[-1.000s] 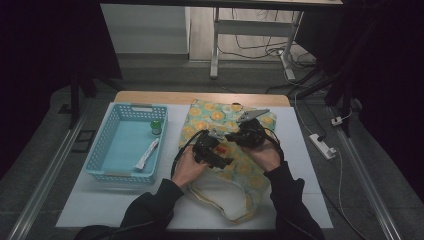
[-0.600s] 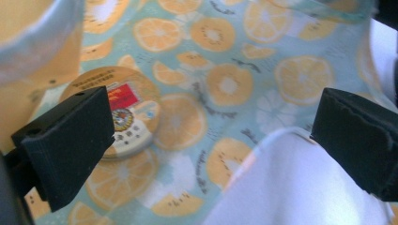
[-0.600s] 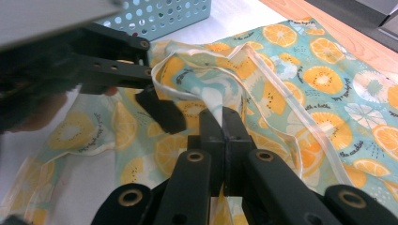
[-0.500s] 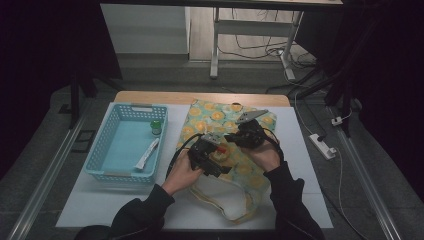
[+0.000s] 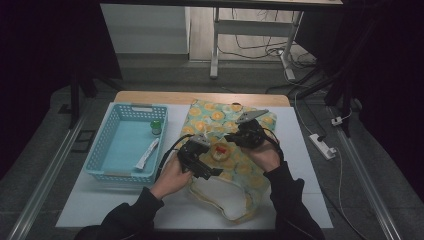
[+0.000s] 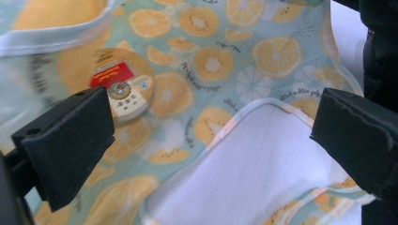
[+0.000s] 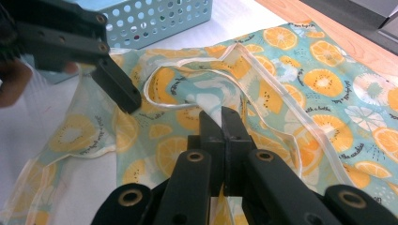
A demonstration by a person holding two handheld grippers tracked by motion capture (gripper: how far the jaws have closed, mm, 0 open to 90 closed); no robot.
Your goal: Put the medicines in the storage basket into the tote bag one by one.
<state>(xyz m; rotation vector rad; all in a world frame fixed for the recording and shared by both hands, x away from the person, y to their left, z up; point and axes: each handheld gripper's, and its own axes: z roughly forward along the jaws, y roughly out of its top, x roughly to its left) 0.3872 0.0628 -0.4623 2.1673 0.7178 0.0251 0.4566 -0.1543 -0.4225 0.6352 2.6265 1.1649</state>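
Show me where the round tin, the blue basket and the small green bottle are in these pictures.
round tin (image 6: pixel 123 85), left gripper view, on its printed lid.
blue basket (image 5: pixel 102 137), high view, on its left wall.
small green bottle (image 5: pixel 156 126), high view, on its body, inside the basket.

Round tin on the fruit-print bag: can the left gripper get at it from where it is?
Probably yes. The left gripper stands open just beside the round tin, which lies exposed on the fruit-print bag. The right gripper, shut on the fabric, sits off to the side.
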